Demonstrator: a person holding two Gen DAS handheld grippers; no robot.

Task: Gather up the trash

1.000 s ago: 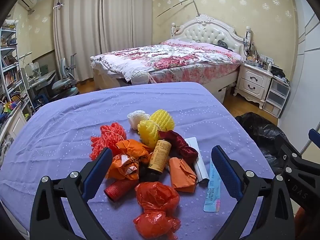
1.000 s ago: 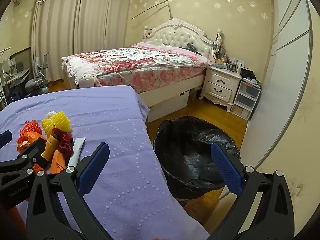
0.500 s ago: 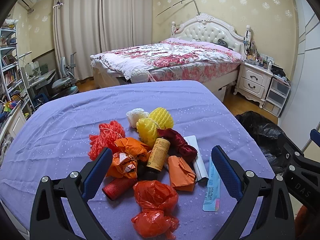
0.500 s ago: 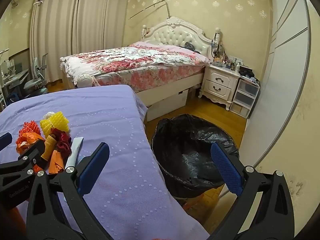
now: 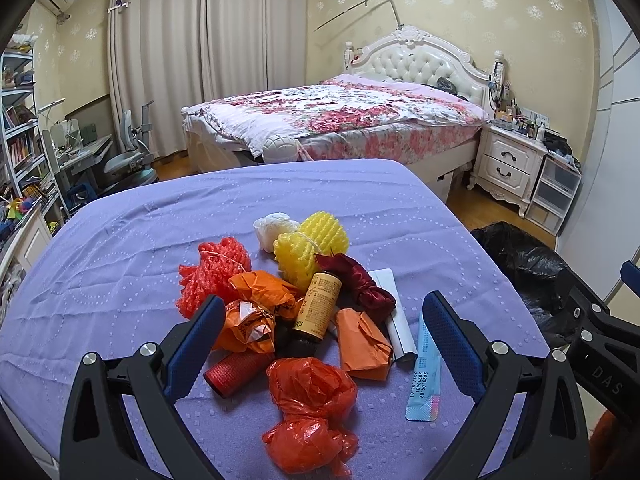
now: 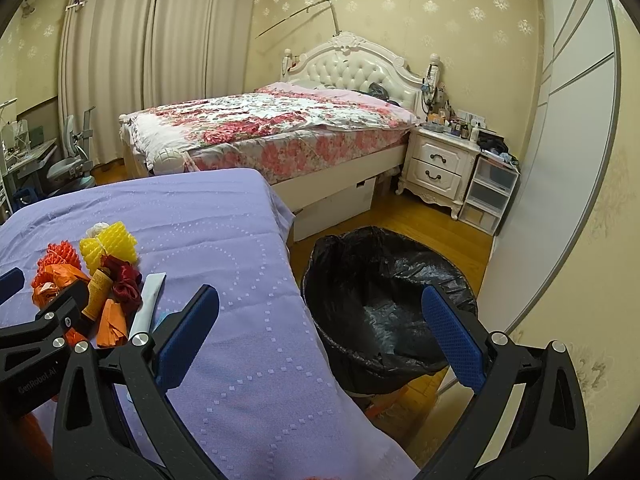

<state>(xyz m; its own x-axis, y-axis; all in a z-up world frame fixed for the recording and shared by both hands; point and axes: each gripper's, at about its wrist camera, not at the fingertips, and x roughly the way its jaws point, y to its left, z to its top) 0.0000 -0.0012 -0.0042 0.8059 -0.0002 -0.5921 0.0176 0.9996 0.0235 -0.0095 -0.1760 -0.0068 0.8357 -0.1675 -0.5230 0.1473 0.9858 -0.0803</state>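
A: Where is the trash?

B: Heaped mid-table on the purple cloth (image 5: 120, 248): a red plastic bag (image 5: 310, 390) nearest, a brown bottle (image 5: 318, 306) at its 12 o'clock, yellow foam nets (image 5: 310, 246) beyond.

A: And the tongs?

B: The left gripper (image 5: 320, 350) is spread wide and empty, framing the bag. The right gripper (image 6: 320, 342) is equally wide, holding nothing, over the table edge.

A: The bin?

B: The black-lined bin (image 6: 384, 300) stands on the floor at the table's 3 o'clock, probably empty.

A: Step?

B: First pick. Next, lower the left gripper and close on the bag.

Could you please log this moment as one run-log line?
left gripper: open, empty, above trash pile | right gripper: open, empty | bin: beside table, nothing visible inside
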